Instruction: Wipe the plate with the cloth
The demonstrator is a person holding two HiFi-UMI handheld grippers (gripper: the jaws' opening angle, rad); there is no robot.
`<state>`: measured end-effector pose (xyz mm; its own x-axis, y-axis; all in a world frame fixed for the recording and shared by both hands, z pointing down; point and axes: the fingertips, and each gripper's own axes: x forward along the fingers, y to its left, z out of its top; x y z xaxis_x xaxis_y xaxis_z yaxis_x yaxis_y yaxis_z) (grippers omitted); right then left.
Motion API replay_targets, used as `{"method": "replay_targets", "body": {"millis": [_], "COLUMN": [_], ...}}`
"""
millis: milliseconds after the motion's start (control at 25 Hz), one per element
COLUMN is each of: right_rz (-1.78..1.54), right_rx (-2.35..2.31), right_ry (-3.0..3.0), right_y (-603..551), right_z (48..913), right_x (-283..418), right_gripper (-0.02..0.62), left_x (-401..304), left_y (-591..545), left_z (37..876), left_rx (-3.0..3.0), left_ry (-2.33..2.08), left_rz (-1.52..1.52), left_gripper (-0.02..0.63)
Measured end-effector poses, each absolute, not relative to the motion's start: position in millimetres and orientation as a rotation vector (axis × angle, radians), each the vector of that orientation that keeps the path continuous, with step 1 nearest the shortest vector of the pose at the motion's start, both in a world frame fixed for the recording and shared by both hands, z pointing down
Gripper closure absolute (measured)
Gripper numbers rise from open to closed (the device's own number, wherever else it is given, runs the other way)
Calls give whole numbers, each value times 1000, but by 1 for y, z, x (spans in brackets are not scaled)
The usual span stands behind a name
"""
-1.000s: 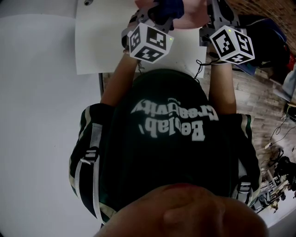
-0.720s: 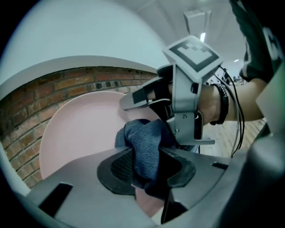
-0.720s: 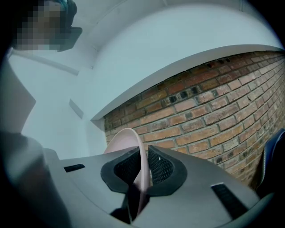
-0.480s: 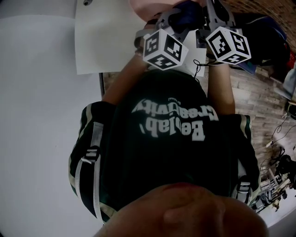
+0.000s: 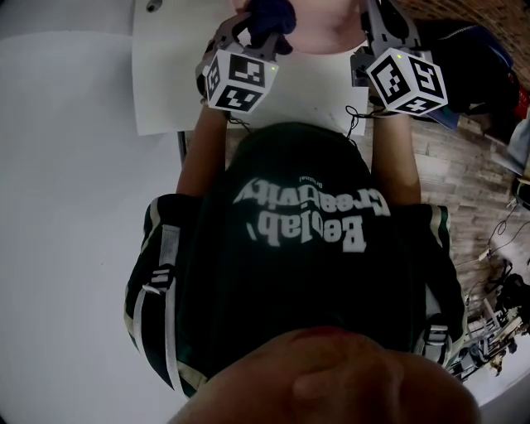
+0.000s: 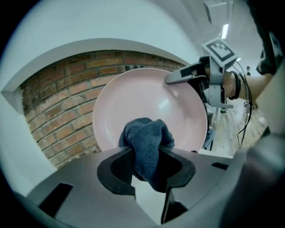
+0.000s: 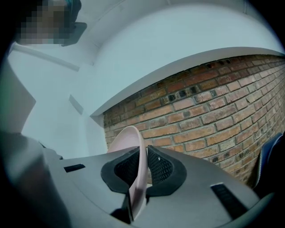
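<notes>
White table [image 5: 166,91] at top of frame. Small dark round thing [image 5: 152,6] on it, upper left corner, too small to tell what. Wood plank floor [image 5: 451,174] at right. Thin cables [image 5: 497,238] lie on floor near right edge.

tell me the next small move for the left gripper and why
Probably push the cloth against the plate and sweep it upward. The left gripper is shut on the bunched cloth, low before the plate's face, while the right gripper clamps the rim, holding the plate on edge.
</notes>
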<state>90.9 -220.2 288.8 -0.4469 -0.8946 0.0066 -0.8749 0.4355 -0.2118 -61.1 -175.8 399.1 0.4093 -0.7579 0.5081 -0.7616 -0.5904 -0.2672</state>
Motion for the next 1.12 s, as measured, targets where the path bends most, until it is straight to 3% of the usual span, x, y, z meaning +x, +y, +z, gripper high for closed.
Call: {"method": "replay_targets", "body": {"millis": [240,600,1120], "right_rz": [-269,-509,-919], "right_rx": [-1606,-1670,-1808], "right_ry": [2616,2608,2570], "right_y": [-221,-231,-225], "right_z": [293,336,462], "right_x": [81,83,107], "right_gripper": [583,586,586], "left_x": [-67,-76,-85], "left_y": [-169,-163,-162], "left_z": [371,323,340], "left_rx": [2704,2857,2795], "left_ry": [-1444,-1567,-1596], "left_rz": [666,421,327], "left_gripper": [477,477,477]}}
